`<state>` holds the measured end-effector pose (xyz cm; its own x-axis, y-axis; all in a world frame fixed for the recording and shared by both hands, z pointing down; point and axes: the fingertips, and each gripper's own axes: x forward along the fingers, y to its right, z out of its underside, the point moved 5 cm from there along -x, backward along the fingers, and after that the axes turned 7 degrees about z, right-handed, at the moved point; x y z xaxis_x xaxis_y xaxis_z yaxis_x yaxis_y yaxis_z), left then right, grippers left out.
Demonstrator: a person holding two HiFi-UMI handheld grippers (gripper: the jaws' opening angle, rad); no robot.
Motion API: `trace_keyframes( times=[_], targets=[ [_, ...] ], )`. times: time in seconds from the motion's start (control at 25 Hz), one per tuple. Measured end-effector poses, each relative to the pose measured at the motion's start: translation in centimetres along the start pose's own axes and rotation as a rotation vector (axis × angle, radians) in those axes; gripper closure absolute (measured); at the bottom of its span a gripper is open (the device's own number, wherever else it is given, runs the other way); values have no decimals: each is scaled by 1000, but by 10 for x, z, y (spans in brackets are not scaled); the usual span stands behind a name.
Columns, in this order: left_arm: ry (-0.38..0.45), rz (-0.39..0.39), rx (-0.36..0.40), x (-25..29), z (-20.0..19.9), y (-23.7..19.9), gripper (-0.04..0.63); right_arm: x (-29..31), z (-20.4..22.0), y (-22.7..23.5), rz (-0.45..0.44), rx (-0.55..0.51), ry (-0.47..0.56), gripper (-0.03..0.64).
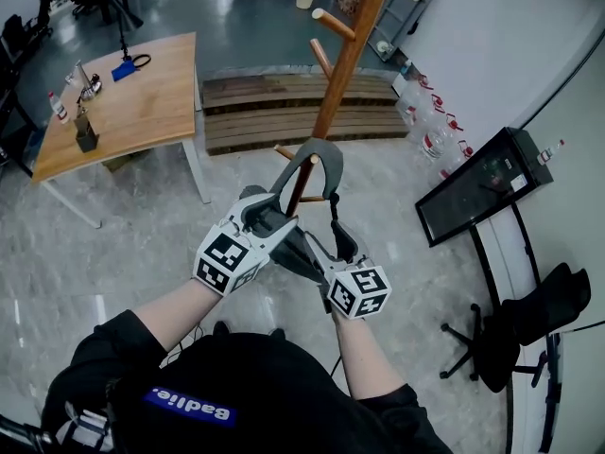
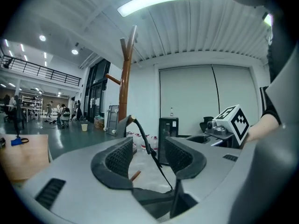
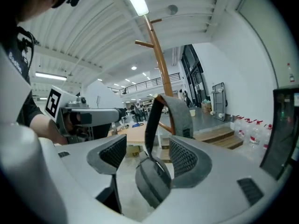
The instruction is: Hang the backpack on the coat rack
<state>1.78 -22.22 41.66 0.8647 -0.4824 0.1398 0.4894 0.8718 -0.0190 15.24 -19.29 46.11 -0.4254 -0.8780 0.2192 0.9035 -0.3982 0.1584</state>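
Coat rack: upper centre, top cut off | backpack strap: grey loop at low peg, centre; hooked or merely touching unclear; bag body hidden | right gripper: jaws apart, strap between | left gripper: jaws apart, thin black cord between.

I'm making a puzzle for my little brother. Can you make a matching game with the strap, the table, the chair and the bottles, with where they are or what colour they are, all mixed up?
Things:
1. strap
2. table
3. chair
4. bottles

Clues:
A. black, at the far right
B. in a row by the wall
C. grey, looped on the coat rack
D. wooden top, white legs, at the left

Pairs: 1-C, 2-D, 3-A, 4-B
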Motion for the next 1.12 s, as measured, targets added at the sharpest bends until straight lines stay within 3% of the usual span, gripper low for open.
trace_keyframes(
  times=[0.24,0.52,0.64,0.8,1.12],
  targets=[
    [48,7,-126,-50,17,32,391,-34,2,-41,-93,90,81,337],
    [140,67,-122,-88,-3,61,394,-60,-27,-88,-221,48,190,556],
    [151,97,-114,-95,-5,73,429,-69,-31,-108,-257,7,219,606],
    [171,134,-117,-95,0,85,582,-73,-19,-122,-286,-33,213,611],
    [116,158,-98,-92,21,84,586,-66,8,-122,-256,-40,129,612]
  ],
)
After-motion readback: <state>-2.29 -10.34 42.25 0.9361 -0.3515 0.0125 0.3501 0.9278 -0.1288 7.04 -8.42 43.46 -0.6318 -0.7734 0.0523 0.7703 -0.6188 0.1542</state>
